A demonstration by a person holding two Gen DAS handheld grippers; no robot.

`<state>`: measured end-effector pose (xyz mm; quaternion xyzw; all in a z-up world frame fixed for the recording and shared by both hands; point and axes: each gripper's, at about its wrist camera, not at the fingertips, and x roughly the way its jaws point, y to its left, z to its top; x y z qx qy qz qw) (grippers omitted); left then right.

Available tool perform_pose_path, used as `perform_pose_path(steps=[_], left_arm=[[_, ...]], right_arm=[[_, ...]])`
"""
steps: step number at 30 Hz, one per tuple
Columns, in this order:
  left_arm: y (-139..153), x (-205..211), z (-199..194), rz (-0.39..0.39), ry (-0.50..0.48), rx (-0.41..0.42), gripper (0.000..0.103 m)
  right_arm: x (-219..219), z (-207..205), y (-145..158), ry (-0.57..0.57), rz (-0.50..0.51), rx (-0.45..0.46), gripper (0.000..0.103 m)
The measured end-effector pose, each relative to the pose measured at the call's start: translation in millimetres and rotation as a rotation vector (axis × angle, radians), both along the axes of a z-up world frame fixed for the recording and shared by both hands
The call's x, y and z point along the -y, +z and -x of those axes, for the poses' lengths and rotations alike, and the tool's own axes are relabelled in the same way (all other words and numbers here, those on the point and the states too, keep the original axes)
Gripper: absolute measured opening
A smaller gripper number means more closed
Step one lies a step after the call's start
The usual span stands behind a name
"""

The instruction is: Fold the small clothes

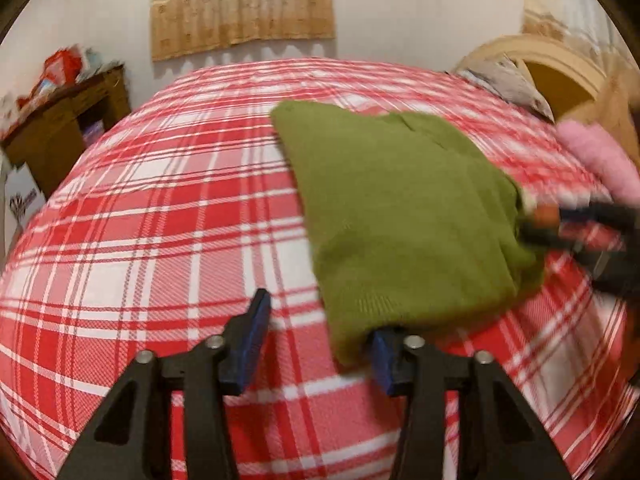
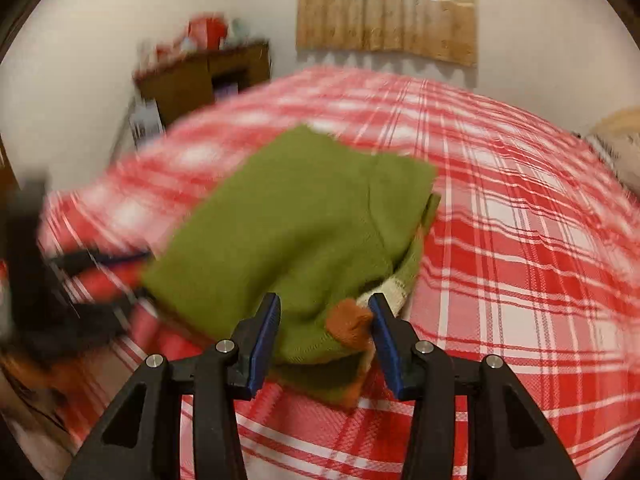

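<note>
The folded green sweater (image 2: 288,232) lies on the bed (image 2: 520,280) just ahead of both released grippers: right gripper (image 2: 324,336) straddling its near corner, left gripper (image 1: 320,340) at its near-left corner.

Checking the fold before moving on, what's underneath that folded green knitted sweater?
The folded green knitted sweater lies on the red-and-white plaid bedsheet. Orange and cream knit parts poke out below; anything deeper is covered.

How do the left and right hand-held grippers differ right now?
The left hand-held gripper has only one finger tucked under the green sweater's hem, with the other over bare plaid sheet. The right hand-held gripper straddles the sweater's folded corner, orange trim between its fingers. Both are open with blue pads.
</note>
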<state>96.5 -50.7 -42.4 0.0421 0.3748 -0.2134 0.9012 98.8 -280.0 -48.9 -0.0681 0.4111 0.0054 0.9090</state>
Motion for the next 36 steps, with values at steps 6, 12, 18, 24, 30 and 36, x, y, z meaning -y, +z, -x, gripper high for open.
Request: perform_pose_path(steps=[6,12,18,24,30,36], left_arm=[[-9.6,-3.0,-0.5,0.061,-0.032,-0.021,0.011],[2.8,-24.0,-1.1,0.145,0.003,0.003,0.01],[-14.4,-20.2,-0.8,0.078,-0.003,-0.038,0.014],[-6.4,-14.4,8.0,-0.021,0.005,-0.017,0.024],[-1.1,-23.8,18.9,-0.139,0.035,0.068,0.051],[0.5,-45.1,16.0,-0.203,0.116,0.08,0.052]], right_arm=[[37.7,10.5,-22.5,-0.102,-0.227,-0.02,0.027],[48.4,29.6,-15.9,-0.108,-0.559,0.032,0.021],[74.6,53.6,-54.3,-0.229,-0.787,0.048,0.02],[68.1,62.9,-47.2,-0.249,-0.721,0.058,0.023],[65.7,91.7,-13.4,-0.365,-0.422,0.106,0.025],[25.5,79.3,28.1,-0.264,-0.289,0.211,0.025]])
